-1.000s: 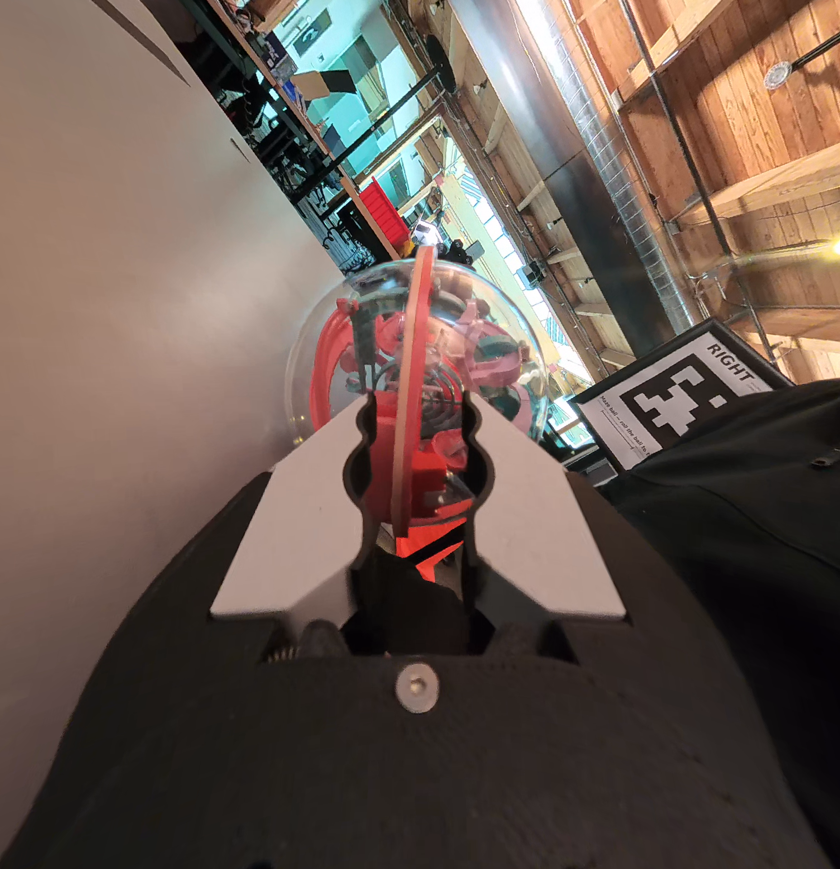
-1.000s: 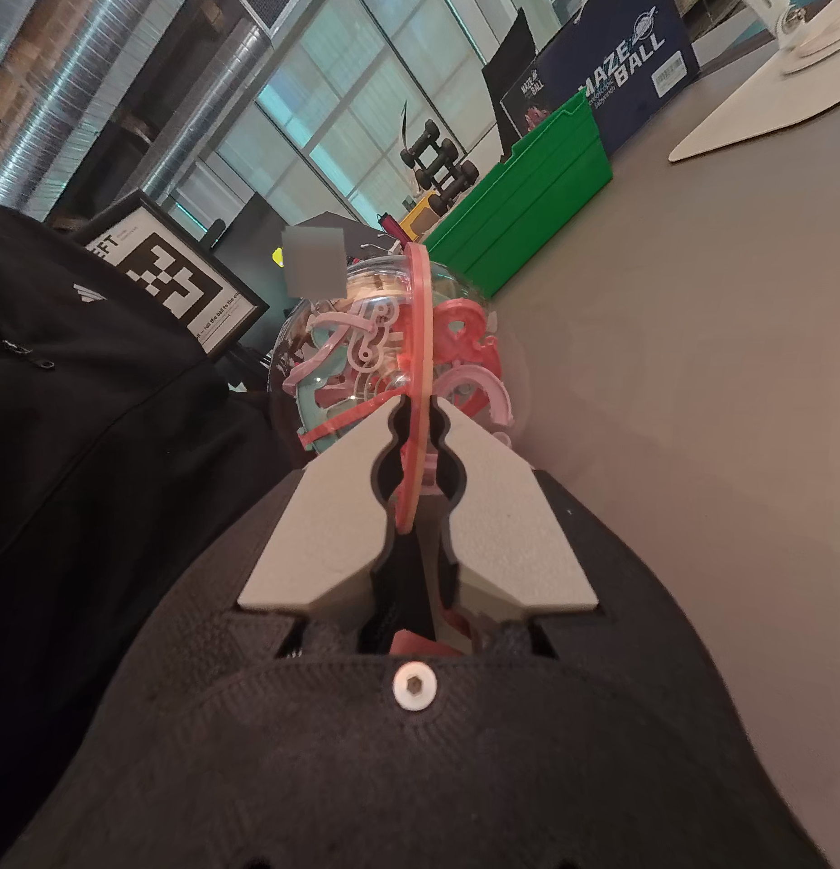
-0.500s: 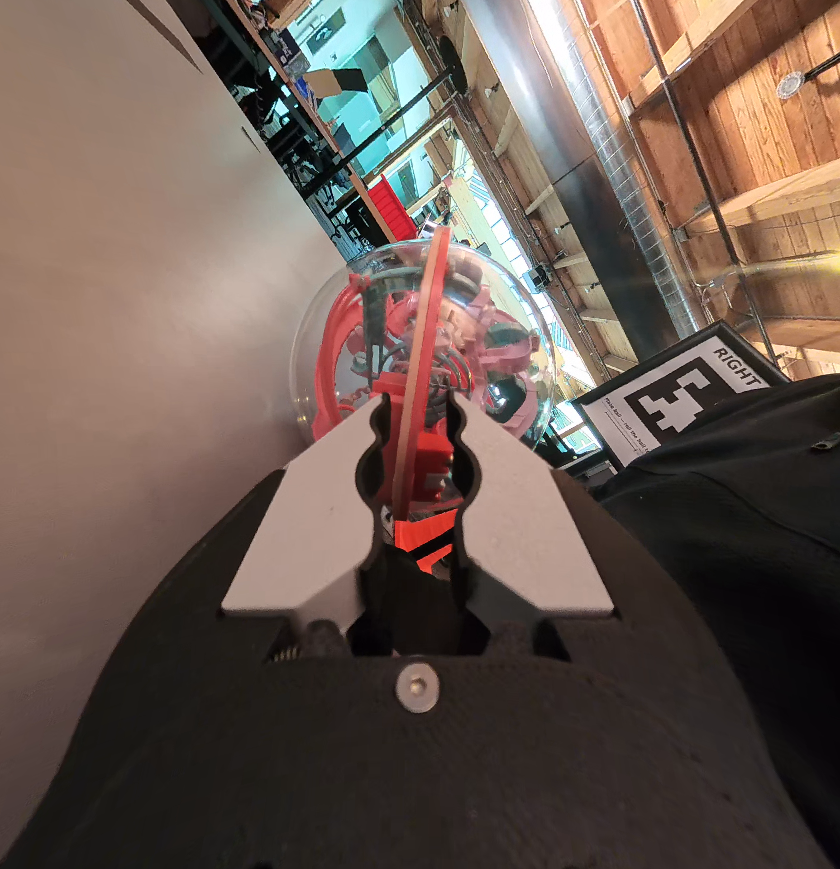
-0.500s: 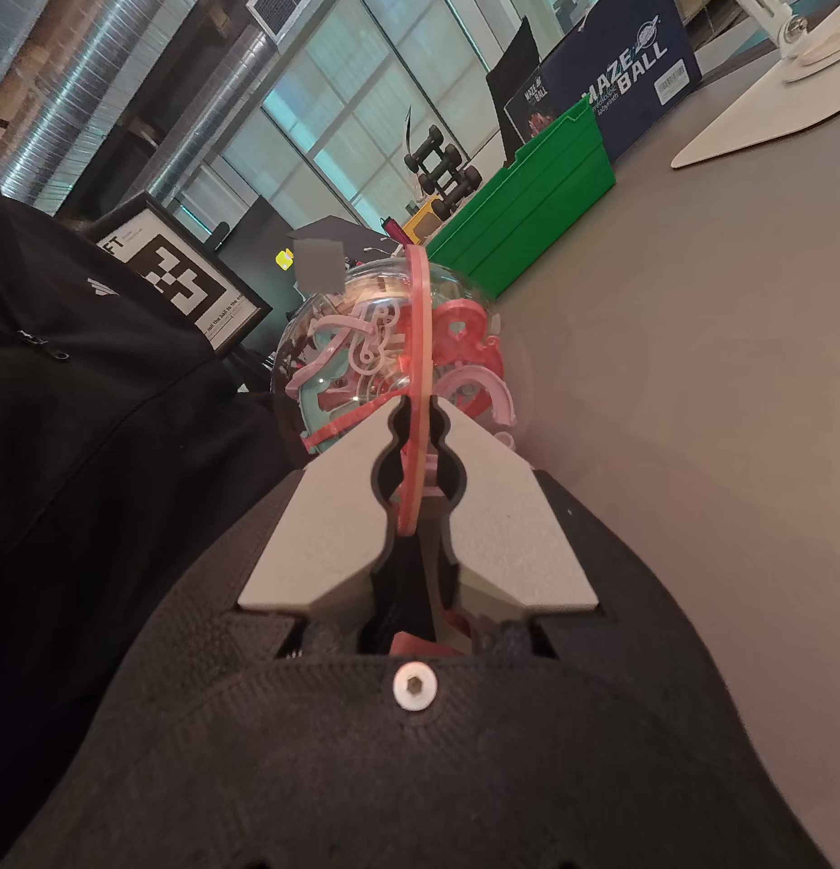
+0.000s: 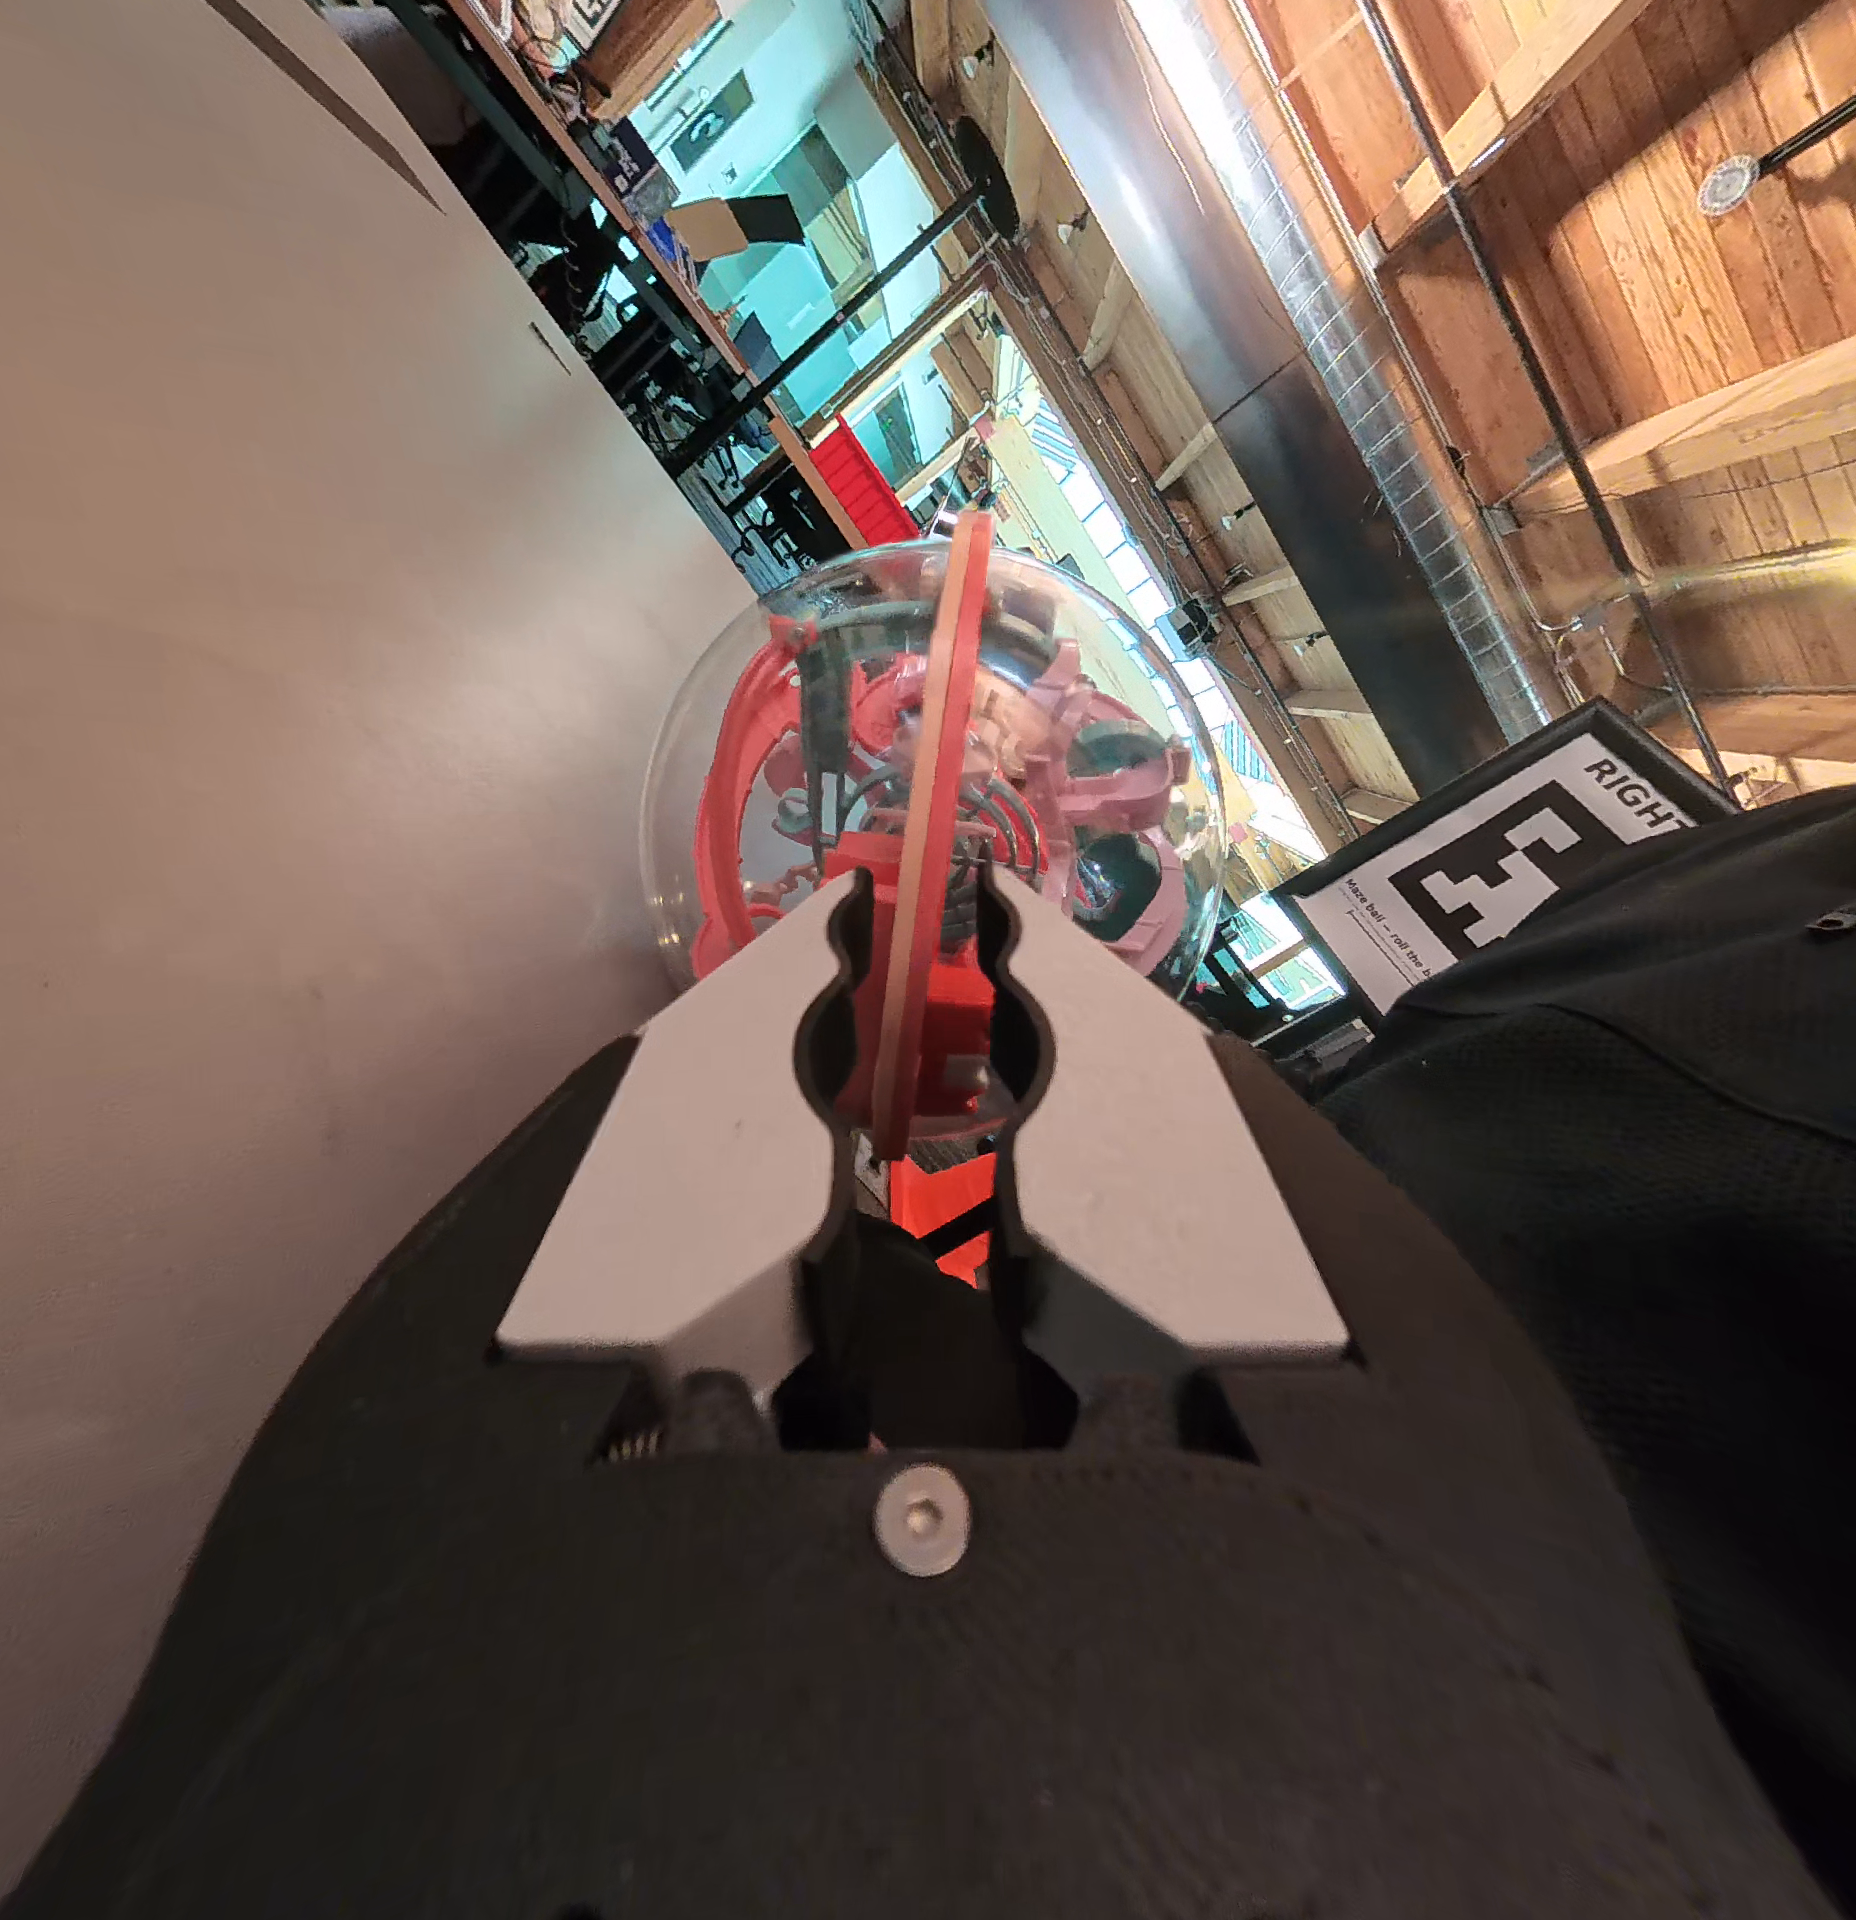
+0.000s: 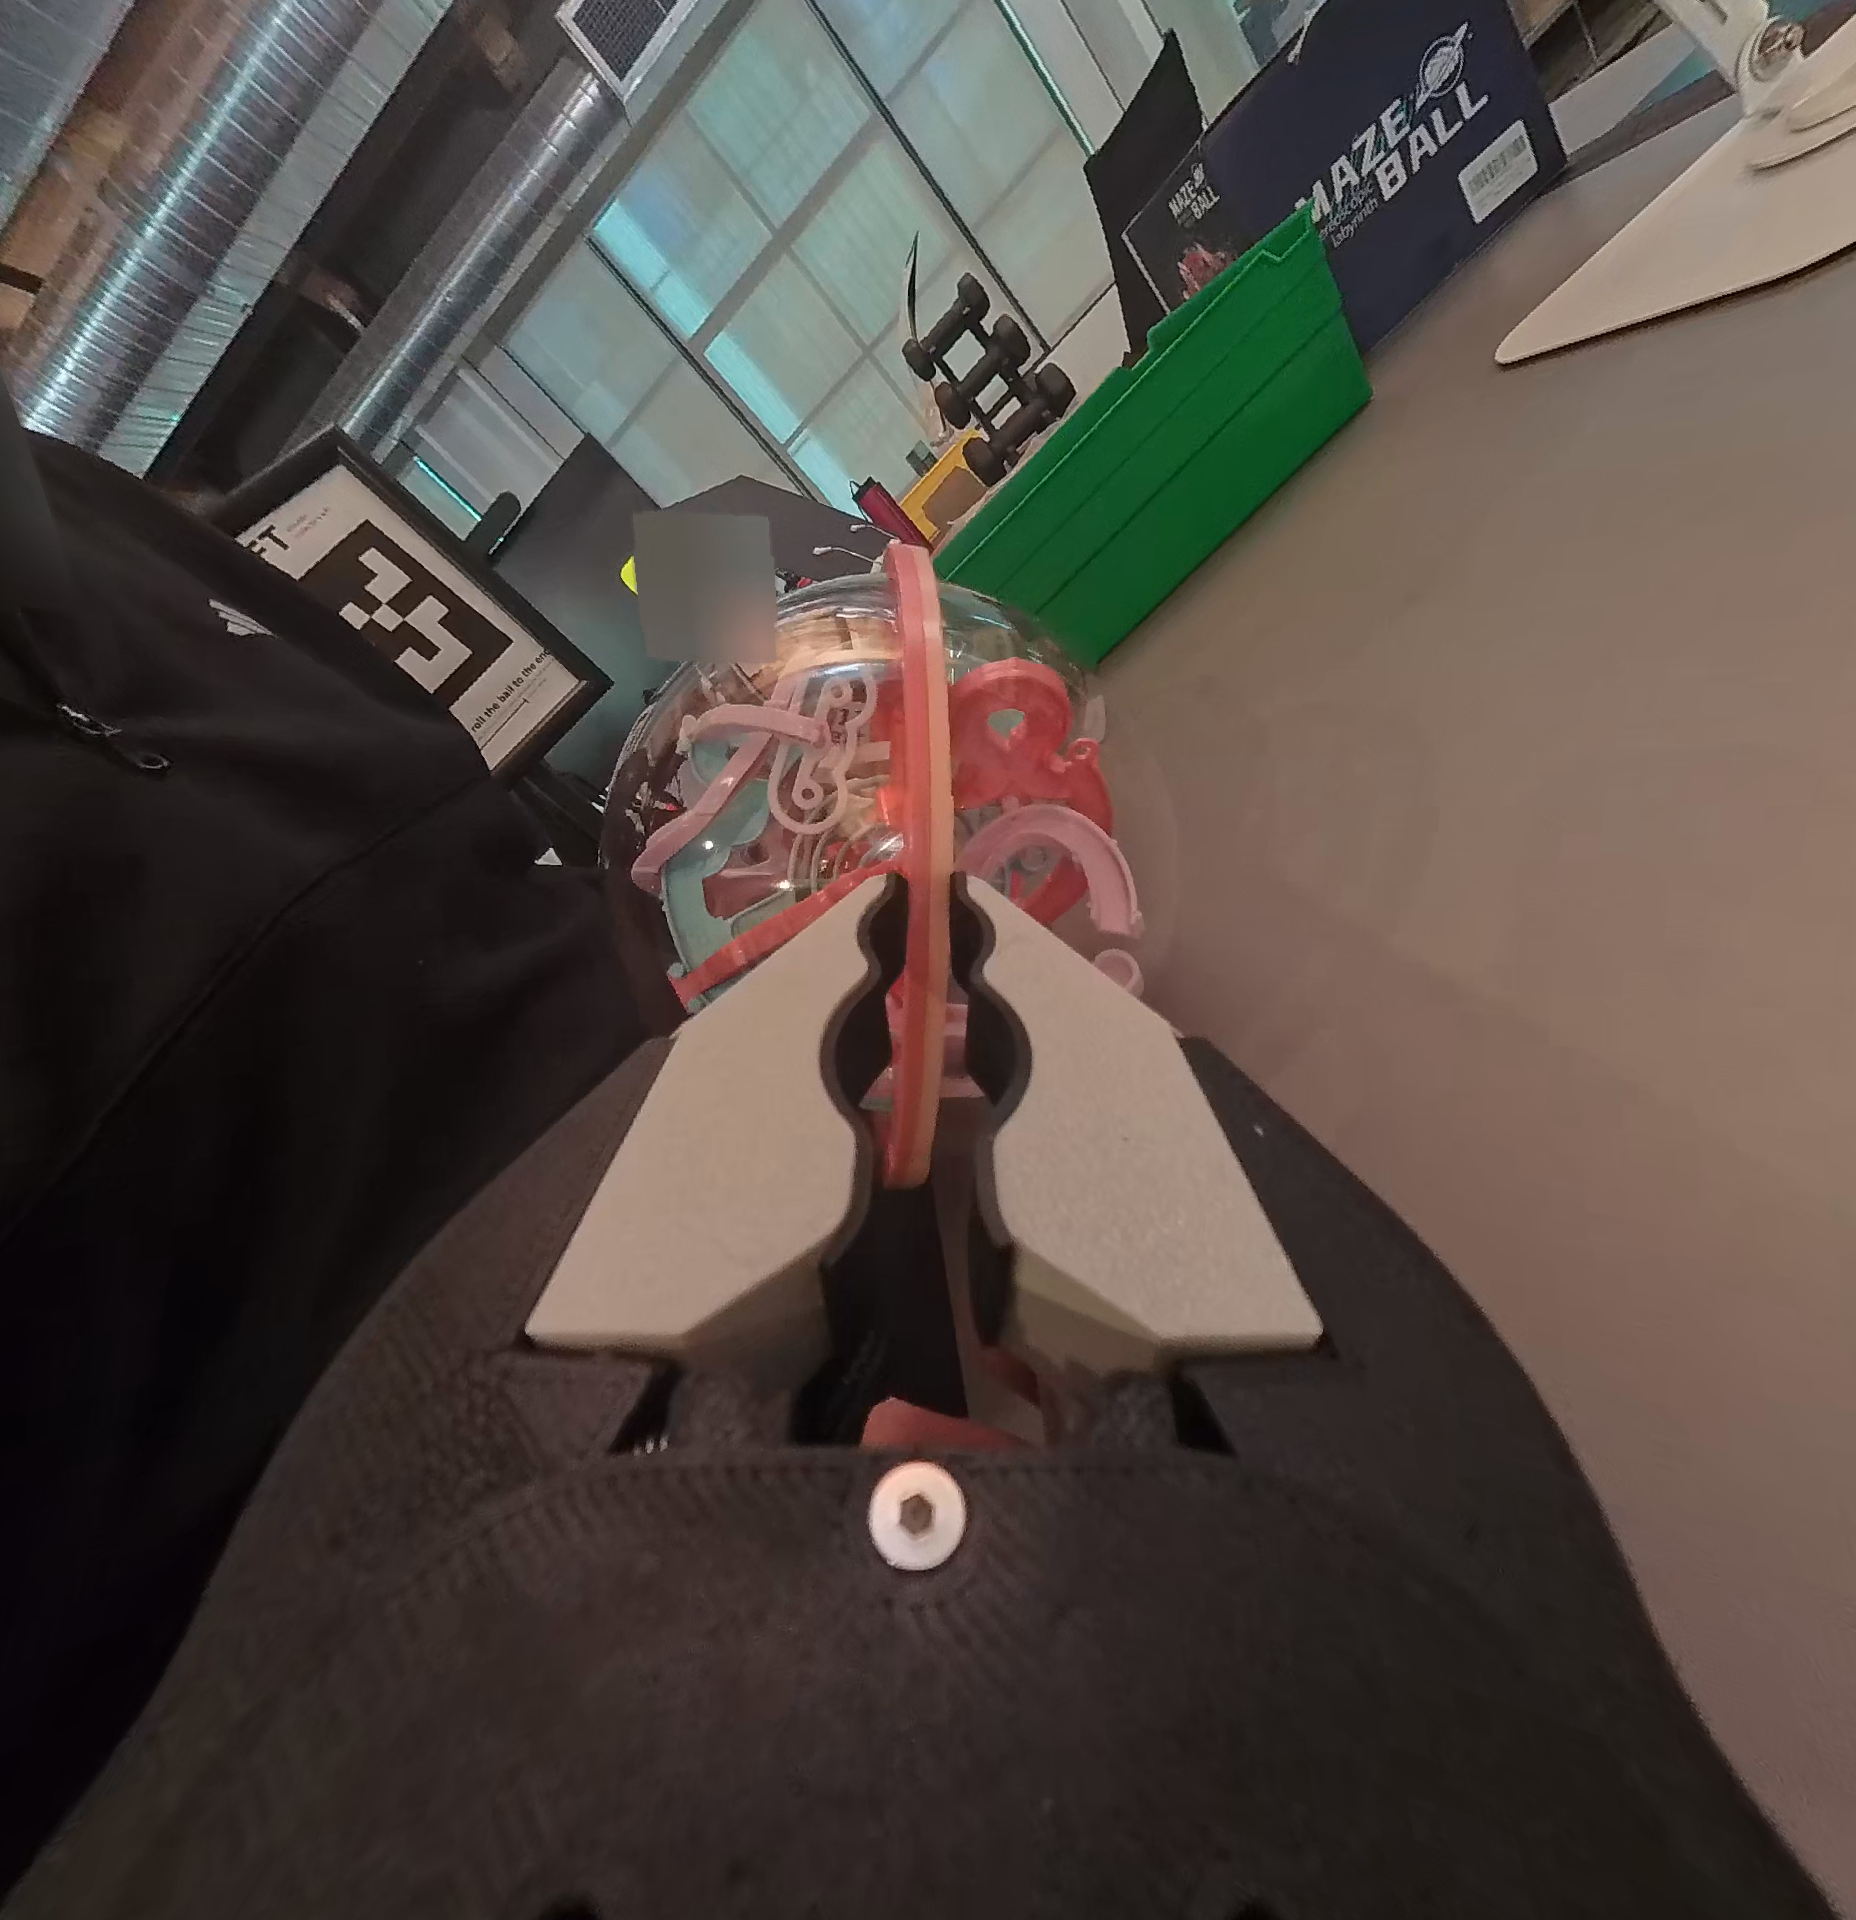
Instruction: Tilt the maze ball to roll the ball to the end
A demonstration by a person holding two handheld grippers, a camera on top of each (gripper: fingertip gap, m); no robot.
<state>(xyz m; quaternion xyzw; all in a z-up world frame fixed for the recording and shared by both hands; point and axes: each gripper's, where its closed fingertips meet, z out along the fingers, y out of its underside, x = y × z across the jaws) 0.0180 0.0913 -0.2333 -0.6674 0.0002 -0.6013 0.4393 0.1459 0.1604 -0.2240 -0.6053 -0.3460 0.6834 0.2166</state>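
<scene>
Behind the maze ball a green bin sits on the grey table, a dark blue box past it. My black sleeve crowds the ball's other side. The clear ball, full of red and pink tracks, hangs between my two tools. My right gripper pinches its red rim. My left gripper straddles that rim from the opposite side, fingers slightly apart, not touching it
</scene>
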